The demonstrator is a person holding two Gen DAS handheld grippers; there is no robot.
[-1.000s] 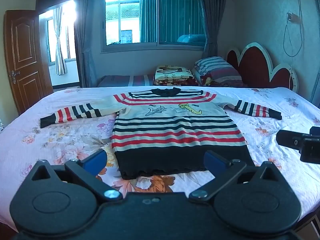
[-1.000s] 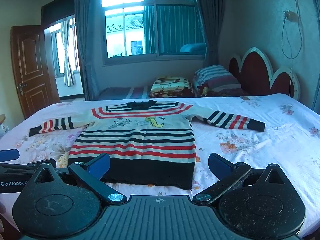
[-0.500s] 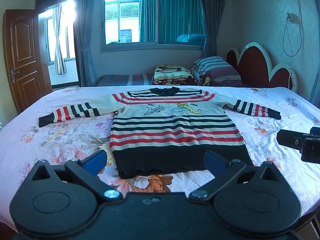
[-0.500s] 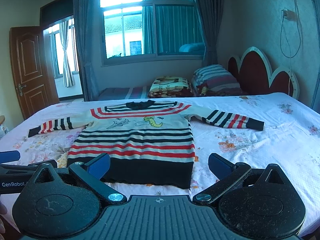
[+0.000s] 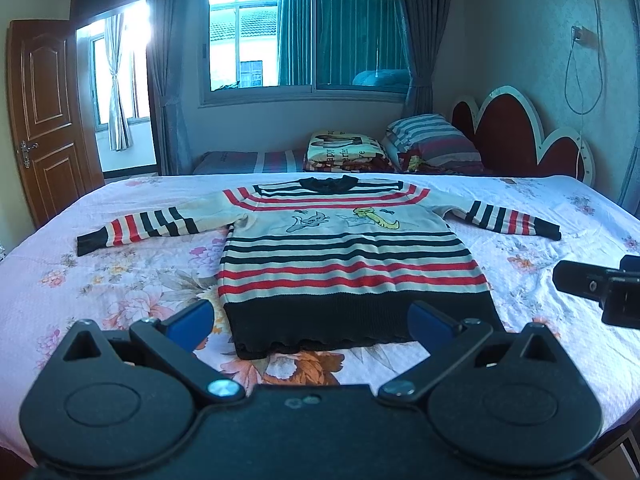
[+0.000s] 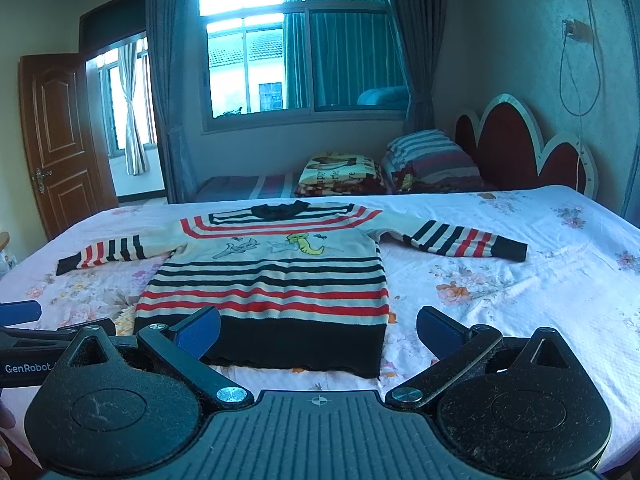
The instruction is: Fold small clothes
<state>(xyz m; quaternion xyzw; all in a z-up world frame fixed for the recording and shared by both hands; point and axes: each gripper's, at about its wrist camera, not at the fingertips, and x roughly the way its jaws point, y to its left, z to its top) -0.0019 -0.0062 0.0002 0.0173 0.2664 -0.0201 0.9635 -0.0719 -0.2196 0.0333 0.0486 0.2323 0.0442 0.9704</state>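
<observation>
Right now the bed (image 5: 540,216) carries the striped sweater (image 5: 344,256) spread flat in its middle, long axis running near to far, black hem (image 5: 360,328) toward the grippers, collar (image 5: 328,183) pointing away, and 2 sleeves thrown out left and right. Both grippers hover just short of that hem, touching nothing. Left gripper (image 5: 310,316) is centred on the hem with jaws wide apart; right gripper (image 6: 318,326), equally spread, looks nearer the hem's right corner and right sleeve (image 6: 468,240).
</observation>
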